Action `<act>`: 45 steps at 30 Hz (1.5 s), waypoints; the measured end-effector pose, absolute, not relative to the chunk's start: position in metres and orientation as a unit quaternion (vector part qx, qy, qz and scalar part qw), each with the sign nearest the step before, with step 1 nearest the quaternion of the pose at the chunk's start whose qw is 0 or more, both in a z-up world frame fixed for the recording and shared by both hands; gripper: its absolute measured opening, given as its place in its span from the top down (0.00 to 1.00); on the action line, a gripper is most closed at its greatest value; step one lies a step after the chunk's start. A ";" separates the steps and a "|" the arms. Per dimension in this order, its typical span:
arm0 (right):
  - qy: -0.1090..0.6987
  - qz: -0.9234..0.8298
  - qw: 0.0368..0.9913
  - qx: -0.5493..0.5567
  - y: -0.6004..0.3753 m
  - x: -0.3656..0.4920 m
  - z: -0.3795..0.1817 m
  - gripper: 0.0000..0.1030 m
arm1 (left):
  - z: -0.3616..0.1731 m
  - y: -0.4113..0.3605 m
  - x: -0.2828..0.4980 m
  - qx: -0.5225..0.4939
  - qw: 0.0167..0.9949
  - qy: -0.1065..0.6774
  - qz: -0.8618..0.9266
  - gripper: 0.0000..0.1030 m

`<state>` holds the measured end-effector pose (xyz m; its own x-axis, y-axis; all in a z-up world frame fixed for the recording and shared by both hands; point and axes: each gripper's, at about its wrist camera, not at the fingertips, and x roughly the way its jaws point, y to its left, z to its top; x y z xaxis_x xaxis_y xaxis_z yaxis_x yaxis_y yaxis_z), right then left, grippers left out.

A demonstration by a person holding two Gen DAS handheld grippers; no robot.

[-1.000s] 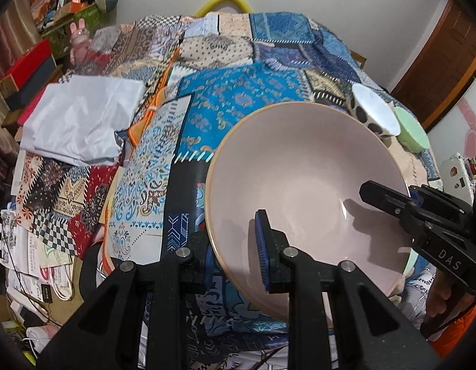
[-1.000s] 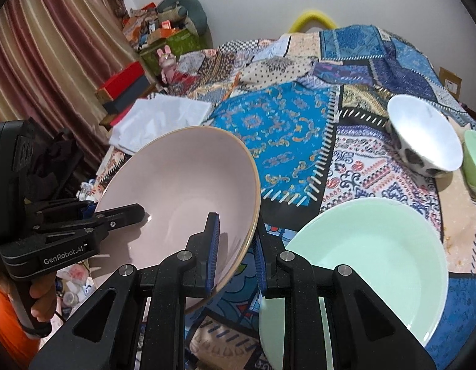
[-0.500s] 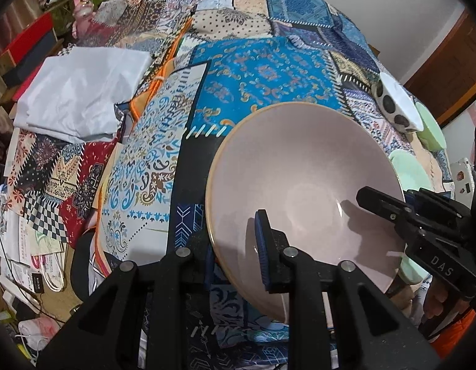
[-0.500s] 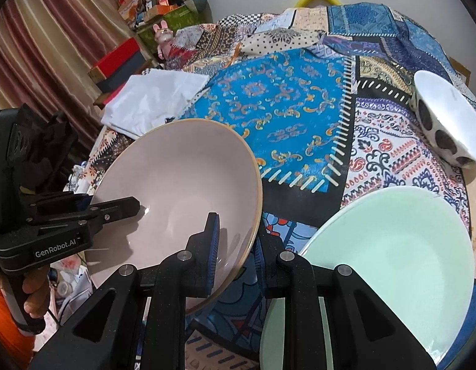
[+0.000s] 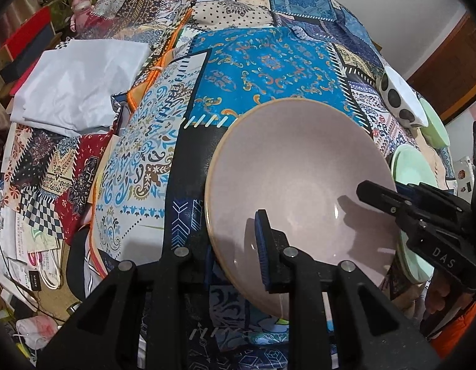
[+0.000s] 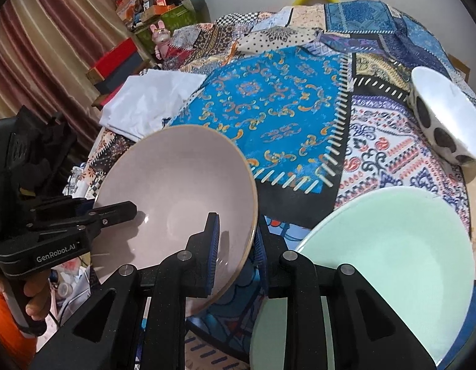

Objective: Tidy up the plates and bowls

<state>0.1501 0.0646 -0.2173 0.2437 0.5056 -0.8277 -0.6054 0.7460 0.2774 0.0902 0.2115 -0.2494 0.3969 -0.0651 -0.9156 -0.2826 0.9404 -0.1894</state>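
Observation:
A large pink bowl [image 5: 299, 178] with a tan rim is held in the air by both grippers. My left gripper [image 5: 234, 246] is shut on its near-left rim. My right gripper [image 6: 236, 246] is shut on its right rim, and also shows in the left wrist view [image 5: 379, 194]. The pink bowl also shows in the right wrist view [image 6: 176, 197], with the left gripper [image 6: 120, 211] on its left rim. A pale green plate [image 6: 385, 252] lies on the patchwork cloth to the right. A white bowl with black spots [image 6: 444, 120] stands at the far right.
A patchwork cloth [image 5: 268, 61] covers the table. A folded white cloth [image 5: 77, 83] lies at the left. A small green bowl [image 5: 435, 126] sits behind the spotted bowl [image 5: 401, 98]. Boxes and clutter line the left side and floor.
The pink bowl, held by both grippers, has risen and the views tilt further down onto the table. Both grips are unchanged.

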 end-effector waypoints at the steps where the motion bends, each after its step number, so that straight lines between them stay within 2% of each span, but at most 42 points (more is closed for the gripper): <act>1: 0.502 0.353 0.788 -0.049 0.063 0.150 -0.216 0.79 | -0.248 0.211 0.090 -0.157 0.821 0.544 0.070 0.78; 16: 0.441 0.349 0.827 -0.024 -0.001 0.137 -0.163 0.79 | -0.193 0.198 0.072 -0.131 0.852 0.497 0.101 0.77; 24: 0.401 0.330 0.854 -0.021 -0.054 0.132 -0.132 0.79 | -0.152 0.159 0.071 -0.105 0.873 0.467 0.087 0.66; 28: 0.383 0.309 0.871 -0.011 -0.086 0.133 -0.120 0.79 | -0.128 0.132 0.072 -0.087 0.888 0.444 0.078 0.54; 31: 0.373 0.286 0.883 -0.003 -0.111 0.136 -0.113 0.79 | -0.113 0.109 0.076 -0.076 0.898 0.428 0.067 0.48; 45: 0.352 0.208 0.913 0.002 -0.197 0.152 -0.097 0.77 | -0.082 -0.002 0.127 -0.041 0.916 0.399 -0.008 0.46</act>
